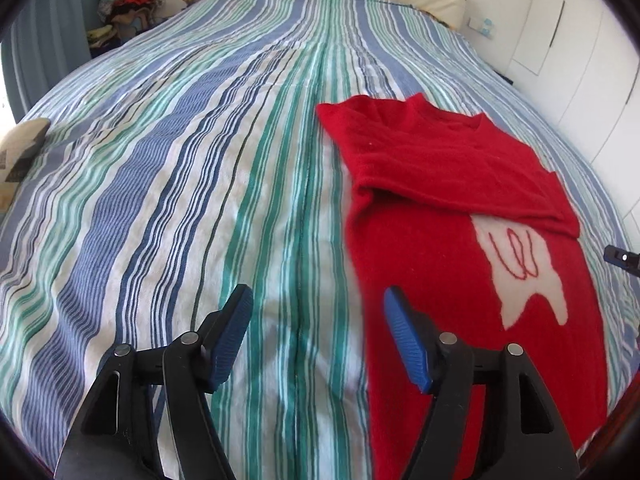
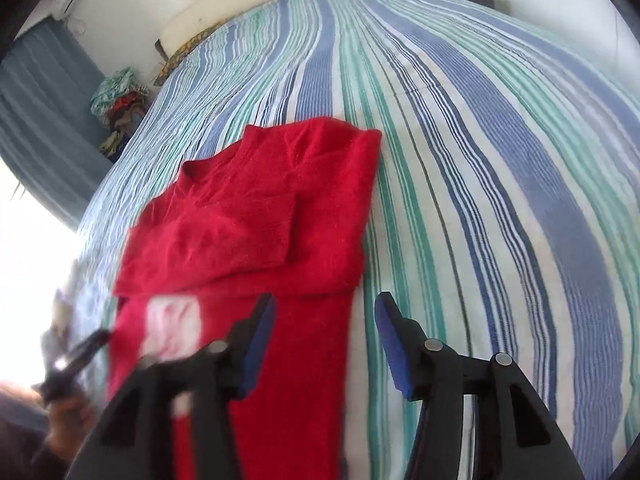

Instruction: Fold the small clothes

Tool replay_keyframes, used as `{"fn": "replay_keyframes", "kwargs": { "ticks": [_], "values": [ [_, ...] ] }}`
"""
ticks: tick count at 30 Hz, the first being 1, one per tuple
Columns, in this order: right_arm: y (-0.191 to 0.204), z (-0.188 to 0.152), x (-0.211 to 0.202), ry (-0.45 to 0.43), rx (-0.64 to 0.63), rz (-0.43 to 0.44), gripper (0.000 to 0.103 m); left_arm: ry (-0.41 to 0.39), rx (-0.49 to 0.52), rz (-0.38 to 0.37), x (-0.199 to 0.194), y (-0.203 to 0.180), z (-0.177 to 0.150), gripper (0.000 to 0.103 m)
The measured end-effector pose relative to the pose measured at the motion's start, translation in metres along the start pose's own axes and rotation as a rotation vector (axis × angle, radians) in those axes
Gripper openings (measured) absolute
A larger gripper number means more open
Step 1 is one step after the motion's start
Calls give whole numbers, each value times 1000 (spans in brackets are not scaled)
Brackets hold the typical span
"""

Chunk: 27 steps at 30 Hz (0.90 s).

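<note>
Left wrist view, from left to right. The left gripper (image 1: pixel 318 312) points steeply down at the striped bedspread (image 1: pixel 168 208); its two blue-padded fingers (image 1: pixel 234 332) stand well apart with nothing between them, only bare bedspread showing in the gap. The red sweater (image 1: pixel 448 184), the garment being folded, lies flat on the bedspread. Its near side edge runs just beside and beneath the right-hand finger, and the rest spreads ahead and to the right of the fingertips. Both sleeves appear to be laid across the chest, so that a white motif (image 1: pixel 528 276) shows below the folded band. The sweater is probably placed this way to make a narrow rectangle ready for a crosswise fold. At the right rim, the tip of the other tool is just visible.

Right wrist view, from left to right. At the lower left the left gripper (image 2: pixel 76 360) appears blurred, with a hand (image 2: pixel 68 412) behind it. The right gripper (image 2: pixel 324 324) also tilts steeply down. Its fingers (image 2: pixel 390 340) are parted and empty: the left-hand finger hangs over the sweater's (image 2: pixel 260 216) lower body, and the right-hand one over bare bedspread (image 2: pixel 500 200). The sweater's side edge passes through the gap. Neither tool grips cloth. By this reading, both stand released over the hem end, and the next step is likely a fresh grasp there.
</note>
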State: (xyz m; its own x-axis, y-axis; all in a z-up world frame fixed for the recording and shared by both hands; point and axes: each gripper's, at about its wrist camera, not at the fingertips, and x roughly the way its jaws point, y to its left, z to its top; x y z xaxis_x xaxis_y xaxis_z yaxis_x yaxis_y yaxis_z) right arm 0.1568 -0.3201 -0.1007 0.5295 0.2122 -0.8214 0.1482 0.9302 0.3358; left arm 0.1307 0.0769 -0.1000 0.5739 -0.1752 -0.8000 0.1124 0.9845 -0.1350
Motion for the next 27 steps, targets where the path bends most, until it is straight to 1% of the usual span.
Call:
{"fn": "replay_keyframes", "kwargs": {
  "ticks": [1, 3, 4, 5, 7, 9, 11, 12, 13, 14, 16, 17, 18, 23, 27],
  "values": [
    [0, -9, -8, 9, -55, -7, 52, -10, 16, -16, -8, -6, -3, 79],
    [1, -31, -22, 20, -157, -39, 52, -18, 45, -50, -19, -21, -9, 83],
    [2, -42, -29, 19, -194, -58, 52, -12, 62, -74, -22, -30, -12, 83],
    [4, -52, -35, 17, -217, -60, 52, 0, 85, -98, -24, -40, -15, 83],
    [14, -75, -50, 14, -251, -10, 52, 39, 146, -140, -25, -61, -27, 83],
    [32, -98, -59, 23, -308, 29, 55, 101, 232, -159, -22, -83, -43, 83],
    [51, -121, -59, 63, -367, 50, 55, 186, 319, -132, -14, -100, -62, 83],
    [58, -132, -56, 101, -394, 59, 55, 236, 355, -103, -9, -105, -72, 82],
    [65, -142, -51, 148, -421, 56, 55, 262, 373, -72, -7, -107, -80, 82],
    [70, -152, -44, 199, -452, 40, 55, 257, 375, -57, -9, -106, -85, 82],
    [75, -172, -29, 295, -528, -28, 55, 257, 373, -42, -14, -102, -89, 82],
    [76, -179, -26, 311, -557, -52, 55, 263, 371, -36, -15, -101, -90, 82],
    [75, -184, -27, 305, -564, -56, 55, 266, 367, -33, -16, -99, -90, 82],
    [60, -183, -24, 324, -488, -32, 57, 270, 384, -12, -15, -100, -98, 83],
    [60, -185, -22, 338, -494, -44, 58, 279, 379, -13, -14, -100, -98, 83]
  ]
}}
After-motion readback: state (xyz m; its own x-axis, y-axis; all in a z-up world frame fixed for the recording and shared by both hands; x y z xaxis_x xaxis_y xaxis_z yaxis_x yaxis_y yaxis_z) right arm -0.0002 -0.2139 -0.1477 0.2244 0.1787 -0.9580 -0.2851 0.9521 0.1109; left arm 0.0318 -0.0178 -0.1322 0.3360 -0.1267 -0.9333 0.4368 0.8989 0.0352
